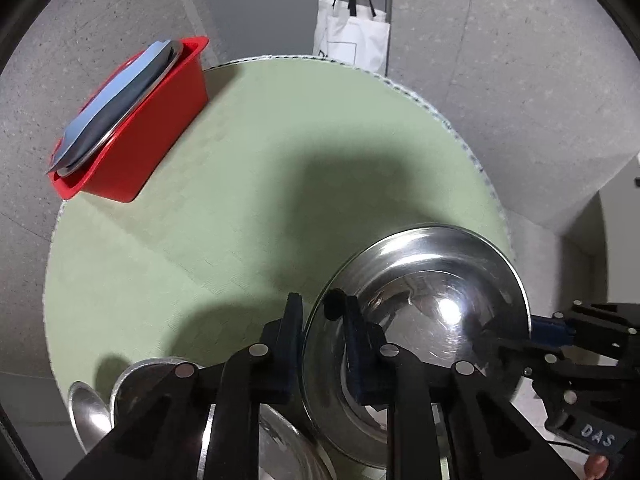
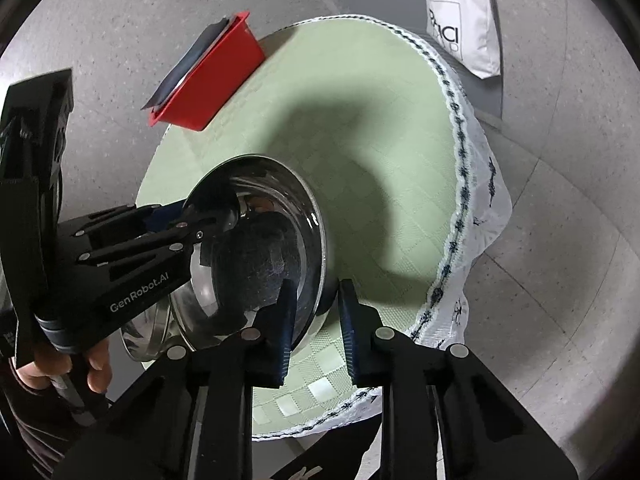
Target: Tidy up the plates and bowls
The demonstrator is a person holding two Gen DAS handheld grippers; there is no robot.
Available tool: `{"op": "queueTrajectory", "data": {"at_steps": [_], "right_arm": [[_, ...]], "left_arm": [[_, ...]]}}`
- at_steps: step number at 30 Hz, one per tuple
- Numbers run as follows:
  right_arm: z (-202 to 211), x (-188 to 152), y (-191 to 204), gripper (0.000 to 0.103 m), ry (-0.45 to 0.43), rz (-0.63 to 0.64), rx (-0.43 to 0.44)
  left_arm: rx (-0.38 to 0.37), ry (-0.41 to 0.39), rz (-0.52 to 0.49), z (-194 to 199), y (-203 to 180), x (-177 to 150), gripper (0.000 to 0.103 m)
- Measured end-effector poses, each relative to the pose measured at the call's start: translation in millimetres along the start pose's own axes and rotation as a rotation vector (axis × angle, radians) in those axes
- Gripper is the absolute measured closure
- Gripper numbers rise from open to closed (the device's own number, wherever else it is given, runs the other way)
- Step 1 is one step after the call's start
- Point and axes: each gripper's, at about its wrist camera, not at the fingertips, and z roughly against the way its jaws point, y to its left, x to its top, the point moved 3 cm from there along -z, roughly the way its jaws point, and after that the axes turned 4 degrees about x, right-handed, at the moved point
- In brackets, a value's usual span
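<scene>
A shiny steel bowl (image 1: 432,312) is tilted above the round green-clothed table (image 1: 240,200). My left gripper (image 1: 320,308) is shut on its left rim, one finger inside and one outside. My right gripper (image 1: 534,328) is clamped on the opposite rim. In the right wrist view the same bowl (image 2: 260,256) has its near rim between my right gripper's (image 2: 318,292) fingers, and my left gripper (image 2: 192,216) bites the far rim. A red bin (image 1: 140,140) at the table's far left edge holds stacked plates (image 1: 120,96).
More steel dishes (image 1: 160,380) lie under the bowl near the table's front edge, also seen as a steel dish (image 2: 144,336). A white tote bag (image 1: 352,36) hangs beyond the table. The cloth's white patterned border (image 2: 460,208) drapes over the right edge. A hand (image 2: 92,364) holds the left gripper.
</scene>
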Motion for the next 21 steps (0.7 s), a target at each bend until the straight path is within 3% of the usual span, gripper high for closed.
{"op": "queueTrajectory", "data": {"at_steps": [6, 13, 21], "right_arm": [[23, 5, 8, 0.087, -0.064, -0.017, -0.007], [69, 6, 71, 0.087, -0.208, 0.035, -0.016], [63, -13, 139, 0.087, -0.236, 0.061, 0.000]], "left_arm": [[-0.032, -0.080, -0.010, 31, 16, -3, 0.089], [-0.063, -0.210, 0.001, 105, 63, -29, 0.089], [-0.045, -0.248, -0.004, 145, 120, -95, 0.089]]}}
